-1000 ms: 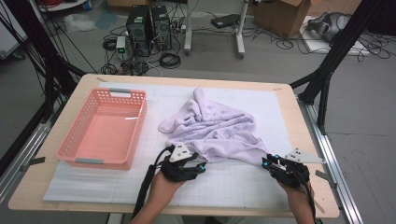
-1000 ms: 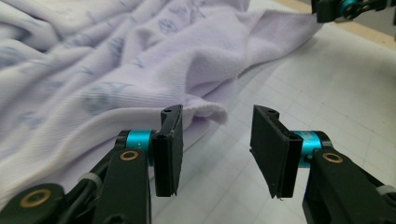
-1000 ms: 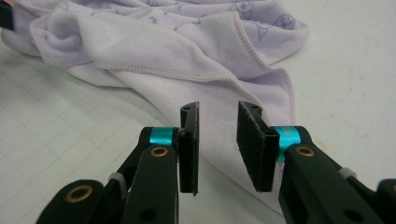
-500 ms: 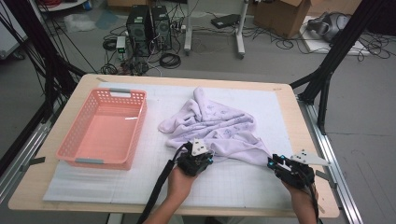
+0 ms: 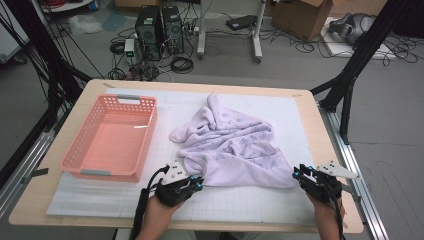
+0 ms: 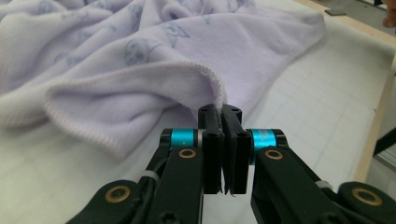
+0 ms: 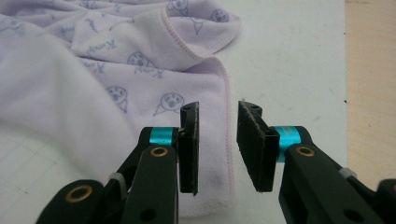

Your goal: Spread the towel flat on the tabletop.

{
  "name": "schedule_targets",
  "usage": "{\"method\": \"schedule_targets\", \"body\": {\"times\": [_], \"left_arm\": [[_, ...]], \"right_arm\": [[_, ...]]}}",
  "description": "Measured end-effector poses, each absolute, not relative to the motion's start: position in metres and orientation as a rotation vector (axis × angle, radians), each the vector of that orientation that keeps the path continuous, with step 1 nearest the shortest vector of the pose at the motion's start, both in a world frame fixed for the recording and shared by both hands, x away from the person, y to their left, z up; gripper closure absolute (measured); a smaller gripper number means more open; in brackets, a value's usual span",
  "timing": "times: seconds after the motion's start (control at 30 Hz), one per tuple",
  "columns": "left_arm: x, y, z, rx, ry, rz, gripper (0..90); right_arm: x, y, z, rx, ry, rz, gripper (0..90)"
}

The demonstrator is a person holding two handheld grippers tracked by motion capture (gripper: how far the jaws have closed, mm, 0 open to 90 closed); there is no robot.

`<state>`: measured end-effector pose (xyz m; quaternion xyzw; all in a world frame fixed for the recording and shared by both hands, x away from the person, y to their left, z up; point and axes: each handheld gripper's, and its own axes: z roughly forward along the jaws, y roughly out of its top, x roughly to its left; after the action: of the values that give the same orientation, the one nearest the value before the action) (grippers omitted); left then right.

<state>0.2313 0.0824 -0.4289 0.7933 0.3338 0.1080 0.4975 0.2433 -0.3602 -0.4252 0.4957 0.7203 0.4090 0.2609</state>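
A lilac towel [image 5: 235, 142] with small printed faces lies crumpled on the white gridded mat [image 5: 100, 197]. My left gripper [image 5: 196, 184] sits at the towel's near-left corner. In the left gripper view the towel [image 6: 140, 46] has its hem pinched between the closed tips of the left gripper [image 6: 220, 110]. My right gripper [image 5: 299, 173] rests at the towel's near-right corner. In the right gripper view the towel [image 7: 70, 70] has its pink-stitched hem running between the jaws of the right gripper [image 7: 218, 112]. Those jaws are open and have just widened a little; the pads do not press the cloth.
A pink plastic basket [image 5: 75, 160] with nothing in it stands on the left of the mat. The wooden table edge [image 5: 330, 150] runs close to the right gripper. Beyond the table, computers, cables and boxes lie on the floor.
The left gripper reached into the towel's near-left edge, shut on it, and drew back toward the person and leftward. The right gripper has stayed where it was.
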Motion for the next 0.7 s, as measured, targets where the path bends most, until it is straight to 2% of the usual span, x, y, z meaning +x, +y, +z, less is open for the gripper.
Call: {"method": "schedule_targets", "body": {"times": [0.17,0.3,0.37,0.4,0.43,0.7], "left_arm": [[0.213,0.104,-0.434,1.919,0.838,0.268,86.9],[0.2,0.122,-0.439,1.919,0.864,0.266,86.8],[0.196,0.128,-0.441,1.918,0.872,0.263,86.8],[0.195,0.131,-0.443,1.913,0.875,0.261,86.8],[0.194,0.133,-0.445,1.902,0.882,0.255,86.8],[0.182,0.13,-0.45,1.898,0.875,0.239,86.8]], "right_arm": [[0.245,-0.35,-0.436,1.32,2.064,1.027,58.6],[0.248,-0.341,-0.446,1.366,2.122,0.954,56.8],[0.246,-0.34,-0.447,1.381,2.123,0.964,66.5],[0.245,-0.34,-0.446,1.385,2.136,0.969,78.4],[0.242,-0.34,-0.445,1.364,2.156,0.966,84.0],[0.206,-0.341,-0.442,1.328,2.179,0.911,86.0]]}}
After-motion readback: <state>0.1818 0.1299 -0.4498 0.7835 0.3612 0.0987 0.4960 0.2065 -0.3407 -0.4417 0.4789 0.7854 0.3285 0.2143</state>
